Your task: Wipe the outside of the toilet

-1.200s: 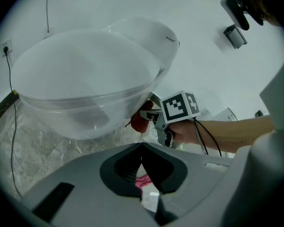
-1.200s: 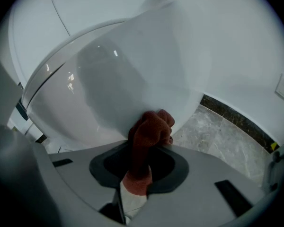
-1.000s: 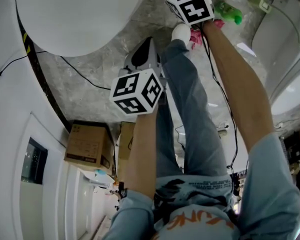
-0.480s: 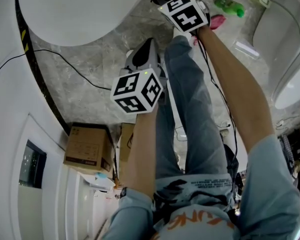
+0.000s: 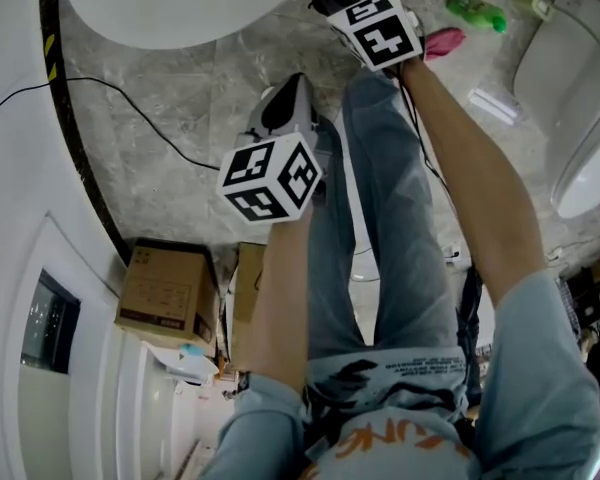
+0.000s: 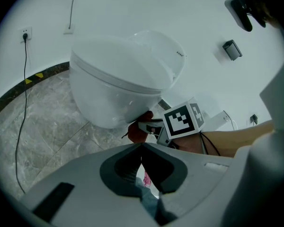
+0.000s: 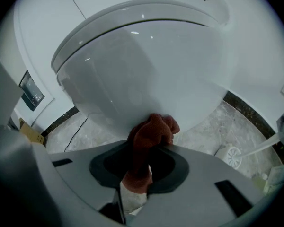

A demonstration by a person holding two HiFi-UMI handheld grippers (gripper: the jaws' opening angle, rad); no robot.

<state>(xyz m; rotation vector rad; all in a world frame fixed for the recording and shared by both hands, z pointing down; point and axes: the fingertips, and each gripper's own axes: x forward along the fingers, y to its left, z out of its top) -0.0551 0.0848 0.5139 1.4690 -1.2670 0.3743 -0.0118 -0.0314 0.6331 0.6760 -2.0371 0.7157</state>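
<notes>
White toilet [image 7: 146, 65] with the lid down, close to a white wall and over a grey marble floor [image 5: 200, 108]. In the head view, filling the top left corner. In the right gripper view, looming large just ahead.

Bunched up against the lower outside curve of the bowl: a red-brown cloth [image 7: 149, 136]. Pinched tight in the right gripper [image 7: 144, 152], both jaws closed on its lower end, the free end folded over onto the porcelain. Seen from the left gripper view as a dark red wad tucked under the bowl's front. Right arm stretched far forward, marker cube facing up.

Left gripper [image 6: 142, 144] held back, nearer the body, well apart from the toilet. Jaws brought together at the tips, nothing between them; only a sliver of blue jeans [image 5: 380, 228] and floor showing through the slit behind.

On the floor past the right arm, a pink rag [image 5: 445, 40] and, beyond it, a green bottle [image 5: 477, 10]. Black cable [image 5: 150, 98] trailing across the marble from the wall. Cardboard box [image 5: 170, 293] by the left leg. A second white bowl [image 5: 580, 168] at the far right edge.
</notes>
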